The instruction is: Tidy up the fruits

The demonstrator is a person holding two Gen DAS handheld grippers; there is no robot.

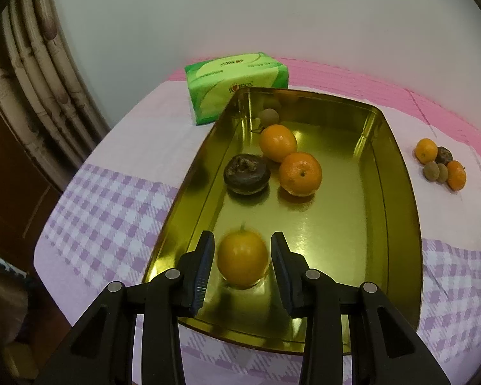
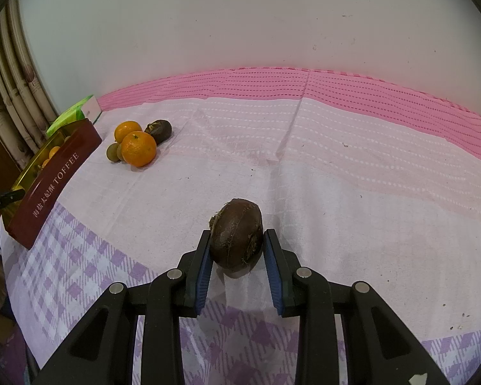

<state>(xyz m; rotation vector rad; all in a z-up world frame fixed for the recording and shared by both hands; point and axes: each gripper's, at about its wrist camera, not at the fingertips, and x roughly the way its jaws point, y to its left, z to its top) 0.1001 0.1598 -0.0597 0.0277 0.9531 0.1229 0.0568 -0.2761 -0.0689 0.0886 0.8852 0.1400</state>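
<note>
Dark brown fruit [image 2: 236,235]: firm, rough-skinned; right gripper [image 2: 237,250] jaws clamp its sides. Orange [image 1: 243,258]: smooth, rollable, loose between left gripper [image 1: 243,261] jaws standing just clear, near tin [image 1: 397,173] edge.

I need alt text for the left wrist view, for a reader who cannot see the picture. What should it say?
The left tool brackets an orange resting on the floor of a gold tin tray, with narrow gaps on both sides. Farther in lie two more oranges, a dark brown fruit and a small brown one; a green tissue pack stands behind the tray.

Left gripper [image 1: 242,258], right gripper [image 2: 236,250]: black frames, blue ribbed pads, silver rivets
</note>
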